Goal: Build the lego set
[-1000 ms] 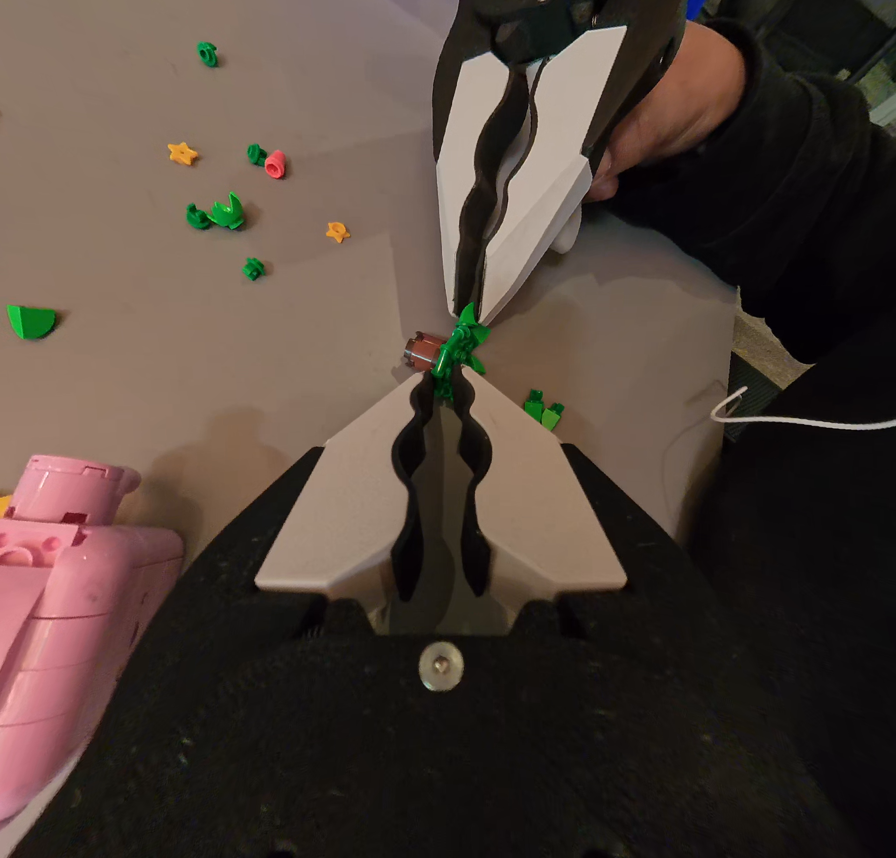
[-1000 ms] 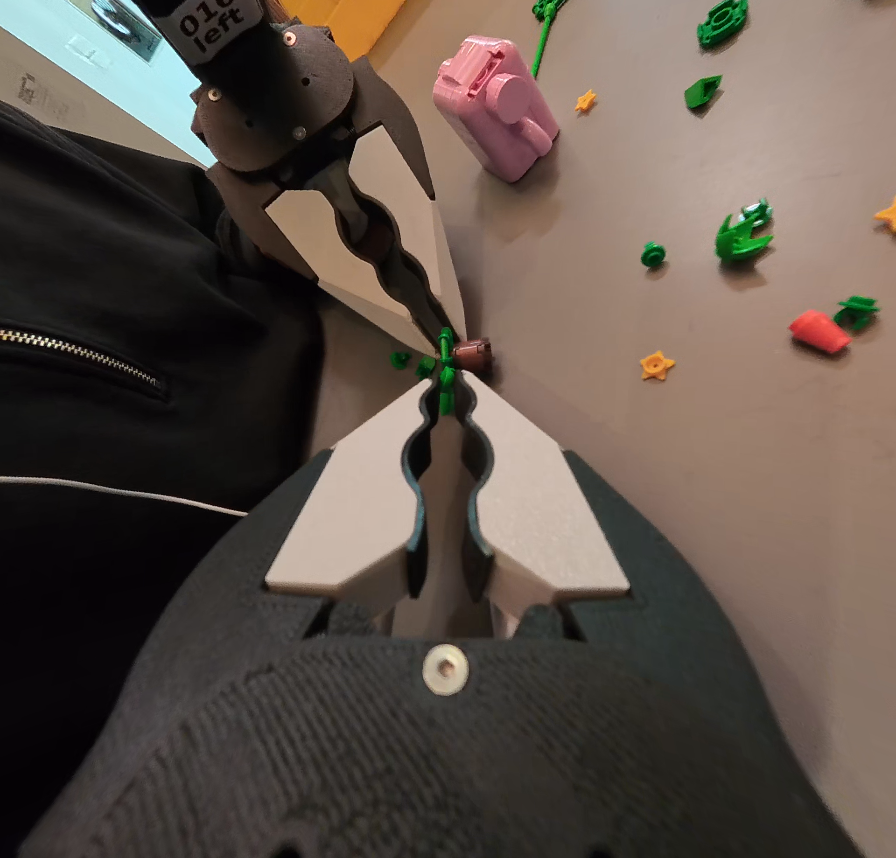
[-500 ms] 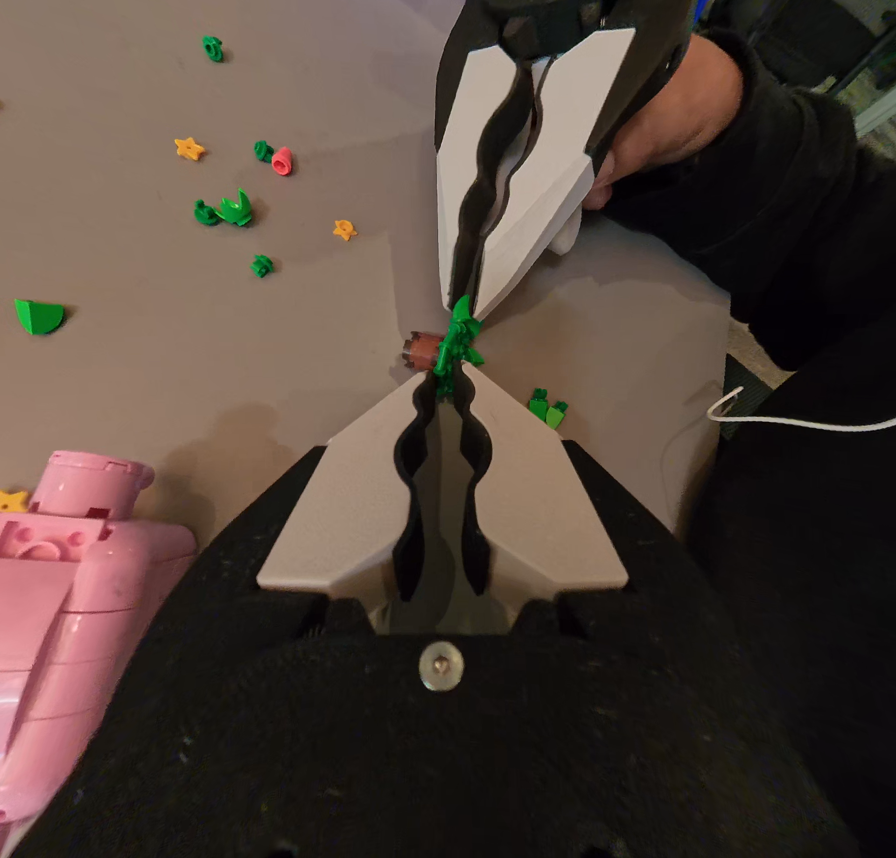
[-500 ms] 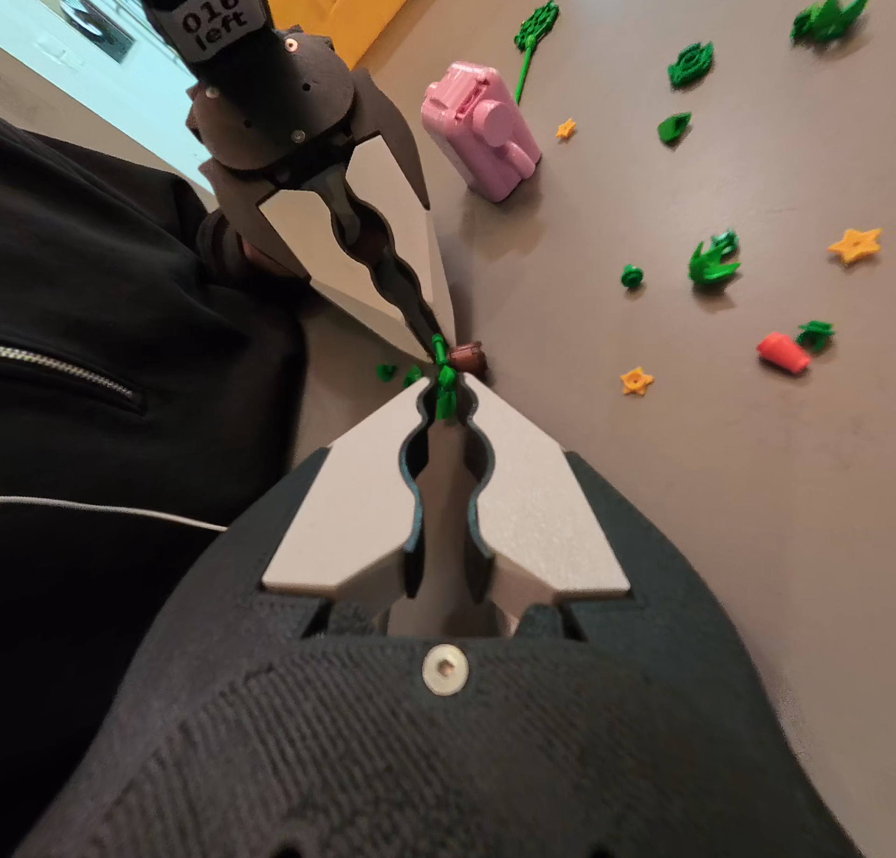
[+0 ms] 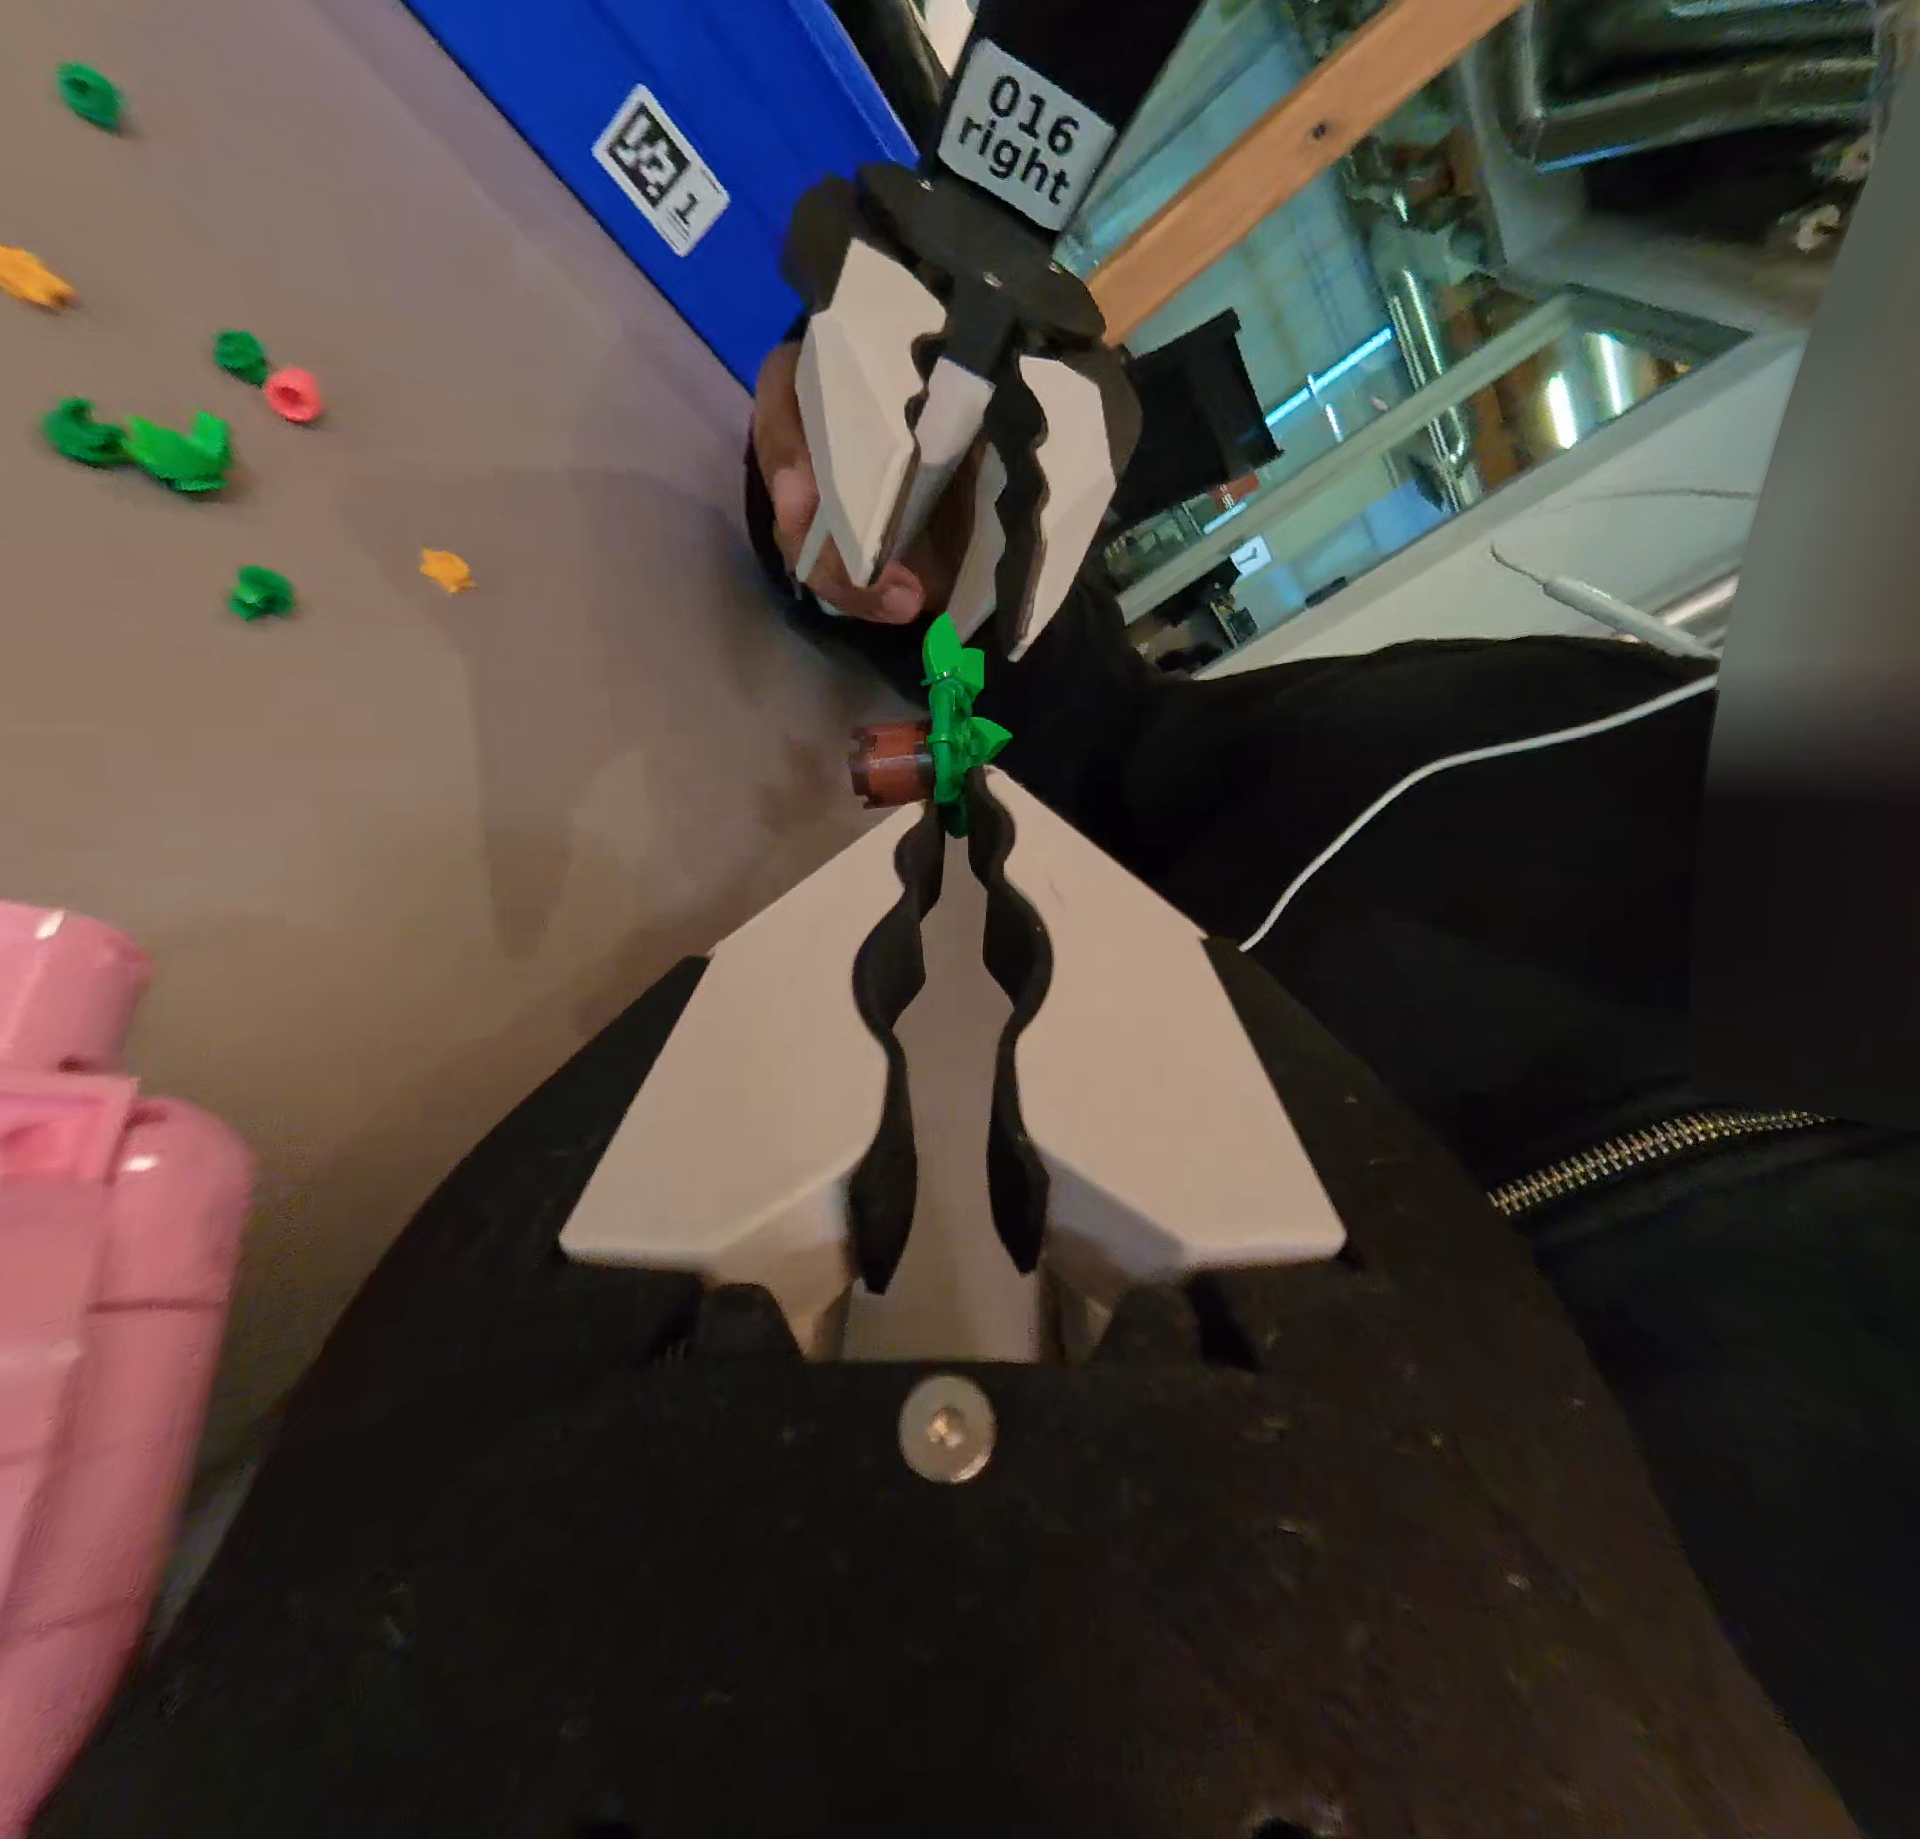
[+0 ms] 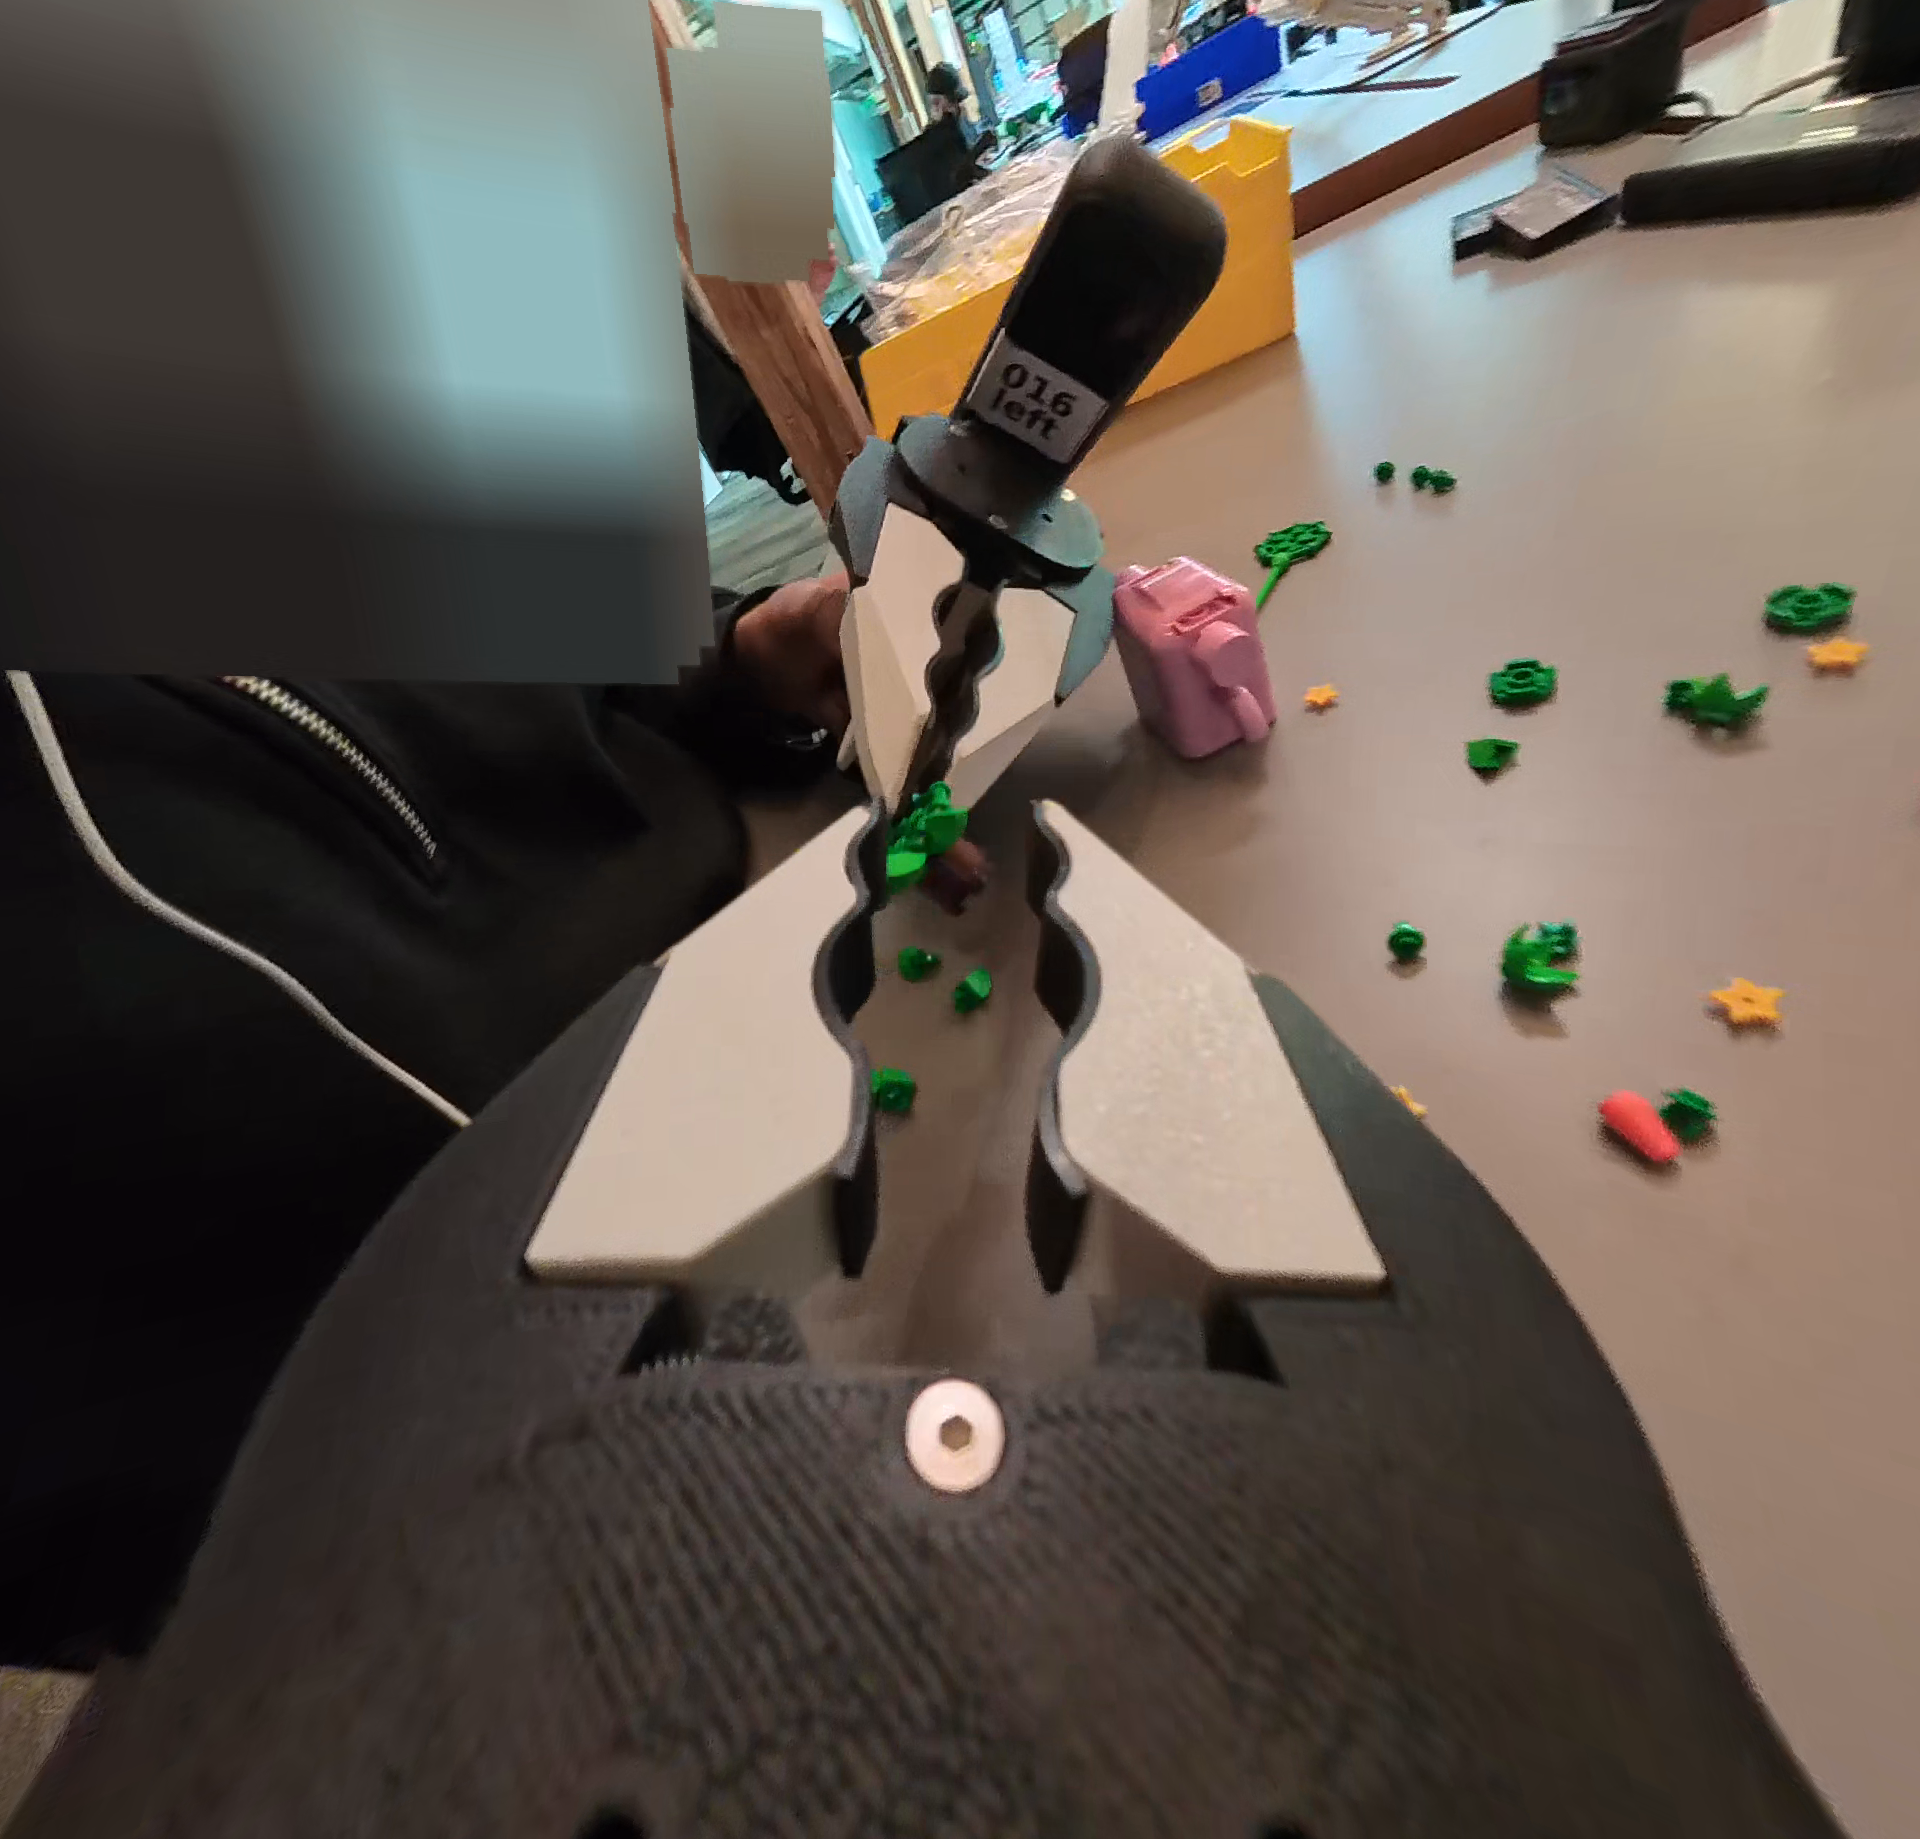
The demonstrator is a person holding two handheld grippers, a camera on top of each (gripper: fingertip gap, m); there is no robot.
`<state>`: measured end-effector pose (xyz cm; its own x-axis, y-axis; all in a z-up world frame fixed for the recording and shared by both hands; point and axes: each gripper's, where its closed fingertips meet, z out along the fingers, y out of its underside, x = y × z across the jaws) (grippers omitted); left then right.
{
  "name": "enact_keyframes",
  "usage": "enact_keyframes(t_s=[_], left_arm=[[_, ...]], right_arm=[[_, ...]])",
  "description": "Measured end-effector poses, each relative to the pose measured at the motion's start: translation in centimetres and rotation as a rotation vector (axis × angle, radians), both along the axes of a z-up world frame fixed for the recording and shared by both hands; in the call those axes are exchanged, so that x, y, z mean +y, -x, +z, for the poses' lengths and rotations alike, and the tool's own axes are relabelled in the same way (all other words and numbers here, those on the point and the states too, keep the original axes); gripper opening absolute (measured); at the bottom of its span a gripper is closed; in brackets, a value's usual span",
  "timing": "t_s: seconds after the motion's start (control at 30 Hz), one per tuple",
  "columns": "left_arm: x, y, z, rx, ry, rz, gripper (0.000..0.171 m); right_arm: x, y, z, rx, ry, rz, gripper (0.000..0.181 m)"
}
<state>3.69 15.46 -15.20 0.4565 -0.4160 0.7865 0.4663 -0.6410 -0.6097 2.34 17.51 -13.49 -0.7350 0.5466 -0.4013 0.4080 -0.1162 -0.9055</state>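
My left gripper (image 5: pixel 961 813) is shut on the lower end of a green leafy stem (image 5: pixel 951 719) with a brown round piece (image 5: pixel 888 763) stuck on its side, held above the grey table (image 5: pixel 416 750). My right gripper (image 6: pixel 951 823) is open, with its fingertips (image 5: pixel 1023 641) just beyond the stem's top leaf and not pressing on it. In the right wrist view the left gripper (image 6: pixel 914 792) points down at the stem (image 6: pixel 920 833), which hangs beside my right gripper's left finger with the brown piece (image 6: pixel 956 880) below it.
A pink built body (image 6: pixel 1195 657) stands behind the grippers and shows at the lower left of the left wrist view (image 5: pixel 62 1270). Loose green pieces (image 6: pixel 914 963), orange stars (image 6: pixel 1745 1002) and a red cone (image 6: pixel 1640 1124) lie scattered. A yellow bin (image 6: pixel 1205 262) and a blue bin (image 5: pixel 644 75) stand at the table's edges. My left and right fingertips are right by each other. The right tips stand about 12 cm off the red cone (image 6: pixel 1640 1124).
My right gripper has opened, let go of the stem's top and drawn back. Both grippers have lifted and tilted. The left gripper keeps hold of the stem.
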Motion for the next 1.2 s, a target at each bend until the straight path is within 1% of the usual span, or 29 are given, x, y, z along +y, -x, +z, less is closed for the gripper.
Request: enact_keyframes(t_s=[0.1, 0.2, 0.37, 0.47, 0.6, 0.7, 0.93, 1.2], left_arm=[[-0.2, -0.8, 0.3, 0.008, -0.021, -0.036, 0.001], [-0.3, -0.9, 0.7, -0.011, -0.037, -0.039, 0.001], [-0.2, -0.1, 1.4, -0.029, -0.067, 0.001, 0.000], [-0.2, 0.1, 1.5, -0.032, -0.074, 0.013, 0.000], [-0.1, 0.4, 1.7, -0.023, -0.088, 0.031, 0.000], [0.0, 0.7, 1.8, -0.024, -0.098, 0.047, 0.000], [0.1, 1.1, 2.3, -0.003, -0.140, 0.079, 0.000], [0.2, 0.8, 2.1, 0.044, -0.146, 0.079, 0.000]], right_arm=[[-0.7, -0.4, -0.2, 0.012, -0.022, 0.036, 0.022], [-0.8, -0.5, 0.0, 0.014, -0.001, 0.045, 0.023], [-0.1, -0.3, 1.4, 0.046, 0.073, 0.016, 0.028], [0.1, -0.2, 1.7, 0.058, 0.080, 0.003, 0.029], [0.1, -0.1, 1.8, 0.064, 0.081, -0.011, 0.037], [0.2, 0.0, 1.8, 0.066, 0.083, -0.018, 0.038], [0.1, 0.3, 1.0, -0.008, 0.096, -0.025, 0.036], [-0.4, 0.1, 0.9, -0.066, 0.164, 0.020, 0.030]])
